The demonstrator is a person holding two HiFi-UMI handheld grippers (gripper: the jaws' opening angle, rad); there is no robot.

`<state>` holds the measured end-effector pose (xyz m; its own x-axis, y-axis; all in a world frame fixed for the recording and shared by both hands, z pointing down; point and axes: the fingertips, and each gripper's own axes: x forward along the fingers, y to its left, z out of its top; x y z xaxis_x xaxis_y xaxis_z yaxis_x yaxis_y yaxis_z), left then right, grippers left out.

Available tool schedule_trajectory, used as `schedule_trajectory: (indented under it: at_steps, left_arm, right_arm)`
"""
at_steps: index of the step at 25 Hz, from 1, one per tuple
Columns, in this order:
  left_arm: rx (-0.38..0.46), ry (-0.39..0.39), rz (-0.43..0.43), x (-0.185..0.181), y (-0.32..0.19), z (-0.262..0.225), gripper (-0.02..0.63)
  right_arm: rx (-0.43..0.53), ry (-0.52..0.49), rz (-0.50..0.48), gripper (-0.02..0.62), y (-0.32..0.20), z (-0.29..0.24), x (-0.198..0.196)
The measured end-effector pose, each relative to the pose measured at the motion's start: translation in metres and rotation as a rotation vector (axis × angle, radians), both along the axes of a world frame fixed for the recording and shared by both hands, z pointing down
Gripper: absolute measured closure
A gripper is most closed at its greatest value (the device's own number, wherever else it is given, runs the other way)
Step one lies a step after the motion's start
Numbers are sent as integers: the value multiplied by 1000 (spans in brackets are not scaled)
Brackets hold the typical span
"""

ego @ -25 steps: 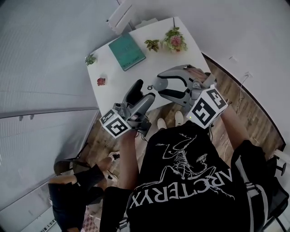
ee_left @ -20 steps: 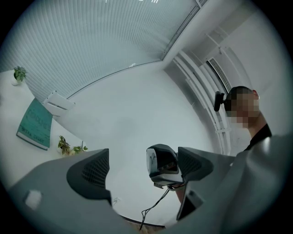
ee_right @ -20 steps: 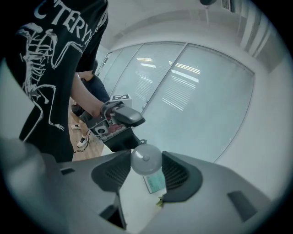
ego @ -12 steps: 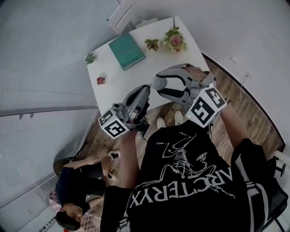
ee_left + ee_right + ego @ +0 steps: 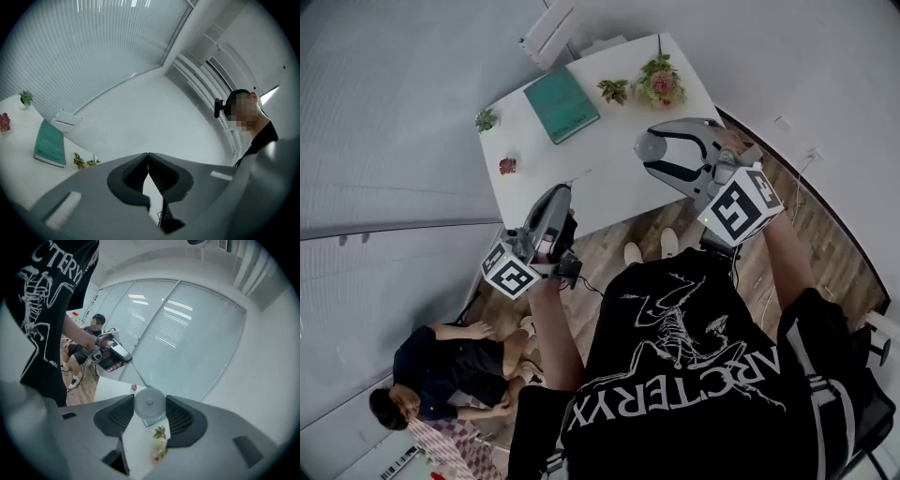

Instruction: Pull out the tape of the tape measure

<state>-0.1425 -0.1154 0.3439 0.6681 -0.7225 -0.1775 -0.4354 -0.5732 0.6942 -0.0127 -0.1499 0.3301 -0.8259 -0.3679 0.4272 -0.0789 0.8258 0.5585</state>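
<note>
A round grey tape measure (image 5: 651,147) sits between the jaws of my right gripper (image 5: 649,152), which is shut on it above the white table (image 5: 544,150). In the right gripper view the case (image 5: 149,403) fills the gap of the right gripper (image 5: 150,407). A thin tape (image 5: 139,376) runs from it to my left gripper (image 5: 126,358). The left gripper (image 5: 561,191) is off the table's front left edge, shut on the tape's end. In its own view the left gripper (image 5: 148,156) shows its tips meeting; the tape is hidden there.
On the table lie a teal book (image 5: 562,105), a flowering plant (image 5: 663,82), small green plants (image 5: 616,91) and a small red plant (image 5: 509,168). A person (image 5: 441,370) sits on the wood floor at lower left. Grey walls enclose the table's far and left sides.
The left gripper has shut and moved left and toward me, away from the right gripper, drawing the tape out. The right gripper rose slightly with the case. The seated person shifted.
</note>
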Motion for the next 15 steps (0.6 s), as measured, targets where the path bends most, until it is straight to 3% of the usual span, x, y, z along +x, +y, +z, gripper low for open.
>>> schedule_trajectory:
  at_steps: [4,11,15]
  left_arm:
    - [-7,-59,-114,-46,9,-3,594]
    - [-11,-97,-310,-124,28,-13,594]
    - [1,-46,-423,-159,39,-25,594]
  right_arm:
    - [8,-27,78,377,-18,-7,26]
    - [24,-85,218,377,-43,-22,75]
    - [26,-115,319,377,-54,-30,109]
